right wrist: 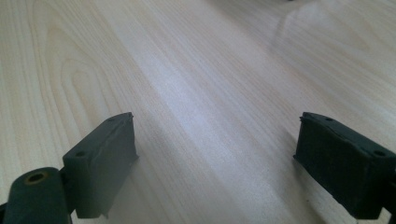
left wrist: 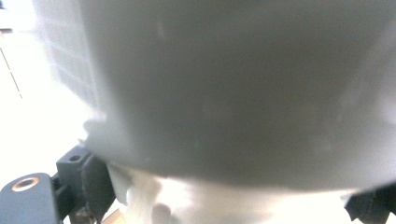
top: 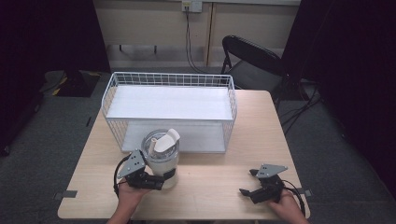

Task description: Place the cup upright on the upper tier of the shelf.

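The right gripper point(top: 252, 186) is idling wide open and empty over the table point(top: 219, 182) while the left gripper point(top: 161, 179) is clamping the white lidded jug point(top: 161, 156) (spout flipped up), probably to be lifted into the wire basket point(top: 170, 109) behind.

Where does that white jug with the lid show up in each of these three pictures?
High view: the white jug stands left of centre, before the wire basket.
Left gripper view: it looms close, between the jaws.
Right gripper view: not in it.
Shared landmark: the wooden table.
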{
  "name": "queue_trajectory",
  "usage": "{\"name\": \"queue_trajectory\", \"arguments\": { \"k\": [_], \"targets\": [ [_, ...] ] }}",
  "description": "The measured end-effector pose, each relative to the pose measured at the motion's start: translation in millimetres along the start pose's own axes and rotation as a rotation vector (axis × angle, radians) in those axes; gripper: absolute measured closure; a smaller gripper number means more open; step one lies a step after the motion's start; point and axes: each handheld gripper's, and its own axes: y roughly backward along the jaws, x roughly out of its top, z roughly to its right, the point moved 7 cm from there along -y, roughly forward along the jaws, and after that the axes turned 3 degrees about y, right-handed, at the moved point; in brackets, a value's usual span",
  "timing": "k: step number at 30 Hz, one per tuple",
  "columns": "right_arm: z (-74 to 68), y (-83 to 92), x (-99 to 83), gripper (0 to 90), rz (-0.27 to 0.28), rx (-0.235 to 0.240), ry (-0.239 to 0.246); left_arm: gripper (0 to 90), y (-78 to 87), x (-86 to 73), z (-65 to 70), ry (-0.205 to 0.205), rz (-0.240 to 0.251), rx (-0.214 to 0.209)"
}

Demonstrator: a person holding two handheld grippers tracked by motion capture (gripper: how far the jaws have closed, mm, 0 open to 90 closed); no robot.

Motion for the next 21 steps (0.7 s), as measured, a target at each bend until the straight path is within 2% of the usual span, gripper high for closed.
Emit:
{"name": "queue_trajectory", "arguments": {
  "k": [8, 13, 14, 17, 21],
  "targets": [
    [0.0, 0.0, 0.0, 11.7, 0.000, 0.000, 0.000, 9.2, 6.0, 21.9, 5.4, -0.032, -0.014, -0.002],
    [0.0, 0.0, 0.0, 11.7, 0.000, 0.000, 0.000, 9.2, 8.0, 34.4, 8.3, -0.038, -0.043, -0.001],
    [0.0, 0.0, 0.0, 11.7, 0.000, 0.000, 0.000, 9.2, 7.5, 36.7, 9.5, -0.023, -0.039, -0.009],
    [0.0, 0.0, 0.0, 11.7, 0.000, 0.000, 0.000, 9.2, 8.1, 40.4, 9.1, -0.025, -0.054, 0.002],
    [0.0, 0.0, 0.0, 11.7, 0.000, 0.000, 0.000, 9.2, 9.5, 42.9, 7.0, -0.001, -0.069, 0.020]
  ]
}}
